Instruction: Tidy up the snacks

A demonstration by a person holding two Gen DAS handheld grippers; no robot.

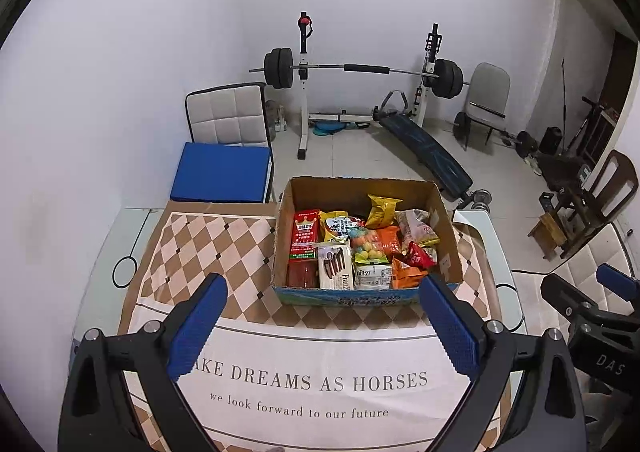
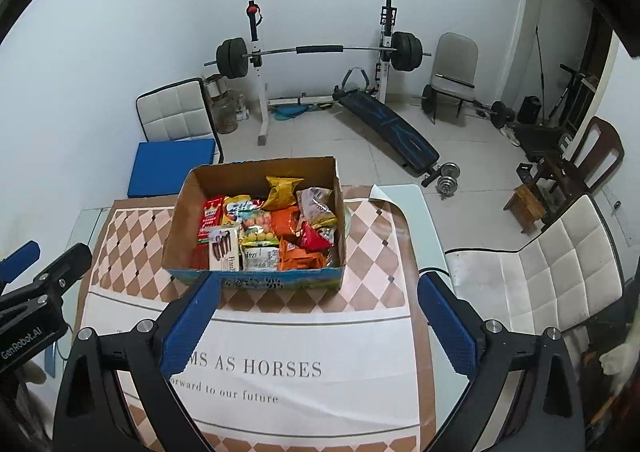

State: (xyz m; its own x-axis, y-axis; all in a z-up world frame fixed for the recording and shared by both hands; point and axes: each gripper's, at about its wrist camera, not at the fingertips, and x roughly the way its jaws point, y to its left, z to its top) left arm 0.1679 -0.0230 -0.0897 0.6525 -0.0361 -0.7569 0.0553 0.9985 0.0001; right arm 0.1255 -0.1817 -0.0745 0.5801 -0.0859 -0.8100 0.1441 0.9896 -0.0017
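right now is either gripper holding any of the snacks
No. The left gripper and right gripper are both open and empty; the snacks sit in the cardboard box.

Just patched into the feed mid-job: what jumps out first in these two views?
The cardboard box crammed with bright snack packets sits at the far middle of the checkered tablecloth, and a yellow bag pokes up at its back. Both the left gripper and the right gripper hang open and empty just short of the box. Behind the table, a barbell rack stands against the wall.
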